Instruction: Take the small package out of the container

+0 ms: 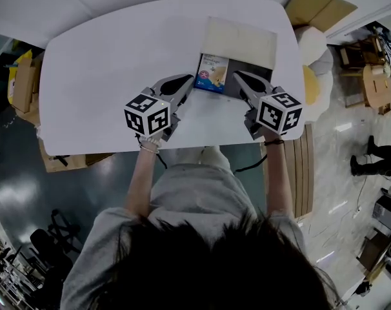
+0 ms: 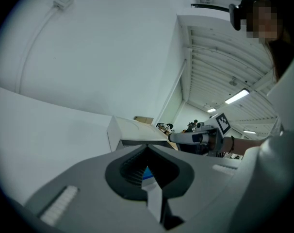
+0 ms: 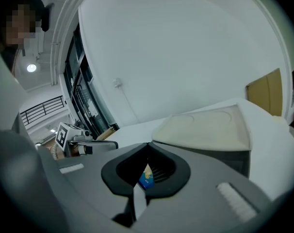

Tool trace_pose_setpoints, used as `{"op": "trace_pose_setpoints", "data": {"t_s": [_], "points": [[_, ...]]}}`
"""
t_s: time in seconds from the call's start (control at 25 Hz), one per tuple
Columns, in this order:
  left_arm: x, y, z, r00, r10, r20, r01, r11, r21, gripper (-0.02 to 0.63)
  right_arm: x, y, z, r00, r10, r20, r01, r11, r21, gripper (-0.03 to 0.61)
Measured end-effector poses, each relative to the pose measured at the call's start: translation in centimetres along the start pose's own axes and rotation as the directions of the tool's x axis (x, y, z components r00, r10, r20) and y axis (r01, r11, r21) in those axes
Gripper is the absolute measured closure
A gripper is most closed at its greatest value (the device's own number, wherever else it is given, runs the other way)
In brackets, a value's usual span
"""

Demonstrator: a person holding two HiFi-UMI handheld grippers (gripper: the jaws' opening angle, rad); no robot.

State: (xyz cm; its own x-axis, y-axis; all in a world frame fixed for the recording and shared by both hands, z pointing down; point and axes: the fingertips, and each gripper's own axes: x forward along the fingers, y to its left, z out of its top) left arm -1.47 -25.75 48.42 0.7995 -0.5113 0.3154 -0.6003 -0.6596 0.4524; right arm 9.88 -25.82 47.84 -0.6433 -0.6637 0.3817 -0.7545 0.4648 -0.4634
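A small blue package [image 1: 212, 73] lies in a grey container [image 1: 252, 73] whose cream lid [image 1: 240, 39] is folded back, on the right half of a white table [image 1: 105, 76]. My left gripper [image 1: 190, 80] points at the package's left edge with its jaws together and nothing between them. My right gripper [image 1: 237, 75] sits just right of the package, over the container, jaws also together and empty. In the left gripper view the container [image 2: 132, 132] is just ahead of the left gripper [image 2: 147, 148]. In the right gripper view the package [image 3: 147, 179] shows behind the right gripper [image 3: 148, 145].
The table's near edge [image 1: 182, 148] runs just under both grippers. Cardboard boxes stand at the left [image 1: 22, 82] and far right [image 1: 315, 8] of the table. A wooden pallet [image 1: 304, 173] lies on the floor to the right. A person [image 1: 370, 157] stands farther off.
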Motion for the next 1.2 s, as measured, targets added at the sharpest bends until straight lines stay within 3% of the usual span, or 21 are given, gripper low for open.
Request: {"op": "trace_pose_setpoints", "data": {"t_s": [0.56, 0.76, 1.0, 1.2], "points": [[1.1, 1.6, -1.1, 0.999, 0.033, -0.029, -0.035, 0.998, -0.060, 0.624, 2.6, -1.7, -1.7, 0.982, 0.062, -0.179, -0.048, 0.995, 0.086, 0.563], [1.7, 1.7, -1.4, 0.998, 0.046, -0.031, -0.049, 0.996, -0.079, 0.624, 3.1, -3.6, -2.4, 0.965, 0.028, -0.262, 0.000, 0.995, 0.104, 0.563], [1.8, 2.1, -1.7, 0.998, 0.060, -0.030, -0.062, 0.994, -0.089, 0.624, 3.7, -4.3, -3.1, 0.956, 0.075, -0.285, -0.014, 0.978, 0.208, 0.563], [1.7, 2.3, -2.0, 0.997, 0.066, -0.029, -0.069, 0.993, -0.097, 0.624, 4.3, -4.3, -3.8, 0.941, 0.127, -0.314, -0.023, 0.949, 0.314, 0.512]]}}
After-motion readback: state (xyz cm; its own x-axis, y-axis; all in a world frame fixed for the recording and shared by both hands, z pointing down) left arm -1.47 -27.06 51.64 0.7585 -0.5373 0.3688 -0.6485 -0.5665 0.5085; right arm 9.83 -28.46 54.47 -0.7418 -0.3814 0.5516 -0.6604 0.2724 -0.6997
